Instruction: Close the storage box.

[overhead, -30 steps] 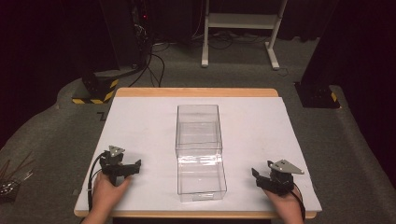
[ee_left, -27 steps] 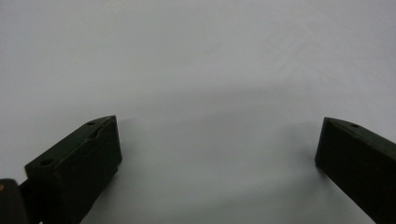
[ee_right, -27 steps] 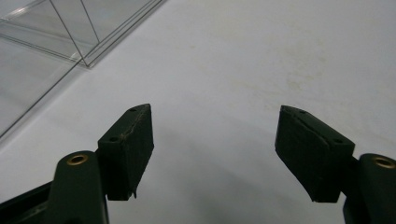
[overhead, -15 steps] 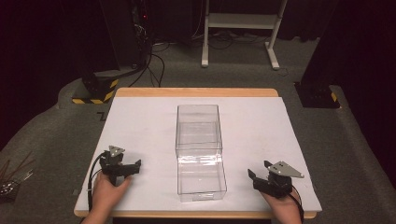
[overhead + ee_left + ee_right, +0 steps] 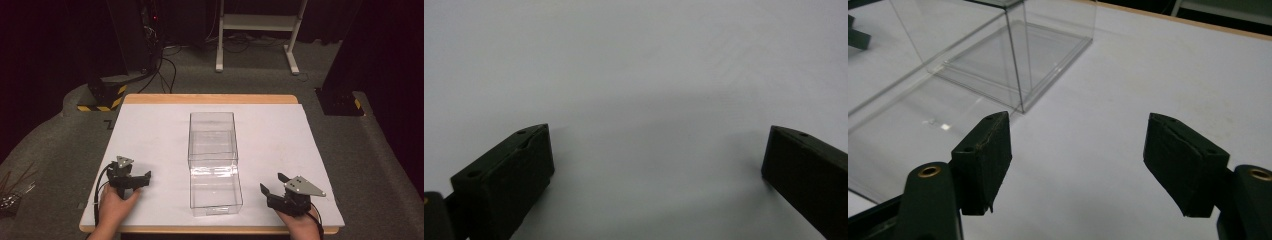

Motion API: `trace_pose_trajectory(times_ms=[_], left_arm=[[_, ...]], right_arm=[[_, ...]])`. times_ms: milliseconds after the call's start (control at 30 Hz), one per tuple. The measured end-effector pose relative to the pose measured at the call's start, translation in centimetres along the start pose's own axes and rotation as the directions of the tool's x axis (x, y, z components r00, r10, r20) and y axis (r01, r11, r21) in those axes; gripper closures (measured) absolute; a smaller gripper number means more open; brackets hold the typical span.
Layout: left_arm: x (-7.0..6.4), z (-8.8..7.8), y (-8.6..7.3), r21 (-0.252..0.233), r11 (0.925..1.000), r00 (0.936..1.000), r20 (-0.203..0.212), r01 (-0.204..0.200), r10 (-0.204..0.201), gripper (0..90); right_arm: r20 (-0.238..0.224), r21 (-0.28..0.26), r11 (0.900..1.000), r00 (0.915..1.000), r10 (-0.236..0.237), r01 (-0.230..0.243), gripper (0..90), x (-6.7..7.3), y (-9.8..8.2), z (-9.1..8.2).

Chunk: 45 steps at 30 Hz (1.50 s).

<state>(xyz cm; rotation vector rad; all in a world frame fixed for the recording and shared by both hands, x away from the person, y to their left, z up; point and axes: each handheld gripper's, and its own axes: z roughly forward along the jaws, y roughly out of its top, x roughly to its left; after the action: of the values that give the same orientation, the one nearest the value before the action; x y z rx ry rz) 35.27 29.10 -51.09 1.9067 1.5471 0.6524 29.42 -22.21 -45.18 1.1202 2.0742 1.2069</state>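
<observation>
High view overlooks table (image 5: pixel 150 120); tool views skim its surface.

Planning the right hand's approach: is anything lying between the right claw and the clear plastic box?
No. In the high view, only bare white tabletop separates the open right claw from the clear rectangular plastic box.

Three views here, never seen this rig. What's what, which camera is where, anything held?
No robot arm: a person holds a hand-held set of tongs in each hand. The high view looks down on the white-covered table from the person's side; the left tongs and right tongs sit near the front edge. The other two cameras ride on the tongs and look out along their black jaws. The left gripper view faces bare table; the right gripper view faces the box. A clear plastic box, which looks empty, stands mid-table between them. Both tongs are open, holding nothing.
</observation>
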Motion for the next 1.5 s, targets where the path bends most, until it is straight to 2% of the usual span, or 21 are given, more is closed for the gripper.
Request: trace_pose_trajectory(times_ms=[100, 167, 200, 233, 267, 333, 400, 533, 567, 900, 967, 1200, 1500], left_arm=[[0.0, 0.0, 0.0, 0.0, 1.0, 1.0, 0.0, 0.0, 0.0, 0.6], [0.0, 0.0, 0.0, 0.0, 1.0, 1.0, 0.0, 0.0, 0.0, 0.6], [0.0, 0.0, 0.0, 0.0, 1.0, 1.0, 0.0, 0.0, 0.0, 0.6], [0.0, 0.0, 0.0, 0.0, 1.0, 1.0, 0.0, 0.0, 0.0, 0.6], [0.0, 0.0, 0.0, 0.0, 1.0, 1.0, 0.0, 0.0, 0.0, 0.6], [0.0, 0.0, 0.0, 0.0, 1.0, 1.0, 0.0, 0.0, 0.0, 0.6], [0.0, 0.0, 0.0, 0.0, 1.0, 1.0, 0.0, 0.0, 0.0, 0.6], [0.0, 0.0, 0.0, 0.0, 1.0, 1.0, 0.0, -0.001, 0.001, 0.6], [0.0, 0.0, 0.0, 0.0, 1.0, 1.0, 0.0, 0.0, 0.0, 0.6], [0.0, 0.0, 0.0, 0.0, 1.0, 1.0, 0.0, 0.0, 0.0, 0.6], [0.0, 0.0, 0.0, 0.0, 1.0, 1.0, 0.0, 0.0, 0.0, 0.6], [0.0, 0.0, 0.0, 0.0, 1.0, 1.0, 0.0, 0.0, 0.0, 0.6], [0.0, 0.0, 0.0, 0.0, 1.0, 1.0, 0.0, 0.0, 0.0, 0.6]], right_arm=[[-0.027, -0.02, 1.0, 0.9995, -0.016, 0.016, 27.2, 1.2, 0.4, -0.5], [-0.032, -0.022, 1.0, 0.9993, -0.019, 0.018, 27.2, 1.4, 0.5, -0.6], [-0.051, -0.036, 0.999, 0.9982, -0.033, 0.031, 27.2, 2.3, 0.8, -0.9], [-0.051, -0.036, 0.999, 0.9982, -0.033, 0.031, 27.2, 2.3, 0.8, -0.9], [-0.066, -0.045, 0.998, 0.9971, -0.04, 0.037, 27.1, 3.0, 1.0, -1.2], [-0.073, -0.049, 0.998, 0.9964, -0.043, 0.039, 27.1, 3.2, 1.0, -1.2], [-0.1, -0.064, 0.997, 0.9933, -0.058, 0.052, 27.1, 4.3, 1.3, -1.5], [-0.116, -0.072, 0.995, 0.9901, -0.08, 0.072, 26.9, 5.1, 1.5, -1.7], [-0.133, -0.076, 0.995, 0.9883, -0.076, 0.066, 26.9, 5.4, 1.5, -1.7], [-0.175, -0.073, 0.995, 0.9809, -0.085, 0.073, 25.6, 6.3, 1.4, -1.5], [-0.195, -0.059, 0.995, 0.9767, -0.089, 0.079, 23.5, 6.7, 1.2, -1.2], [-0.203, -0.015, 0.993, 0.9725, -0.114, 0.113, 20.8, 7.6, 0.5, -0.2], [-0.206, 0.009, 0.992, 0.971, -0.121, 0.125, 20.5, 8.0, 0.1, 0.4]])
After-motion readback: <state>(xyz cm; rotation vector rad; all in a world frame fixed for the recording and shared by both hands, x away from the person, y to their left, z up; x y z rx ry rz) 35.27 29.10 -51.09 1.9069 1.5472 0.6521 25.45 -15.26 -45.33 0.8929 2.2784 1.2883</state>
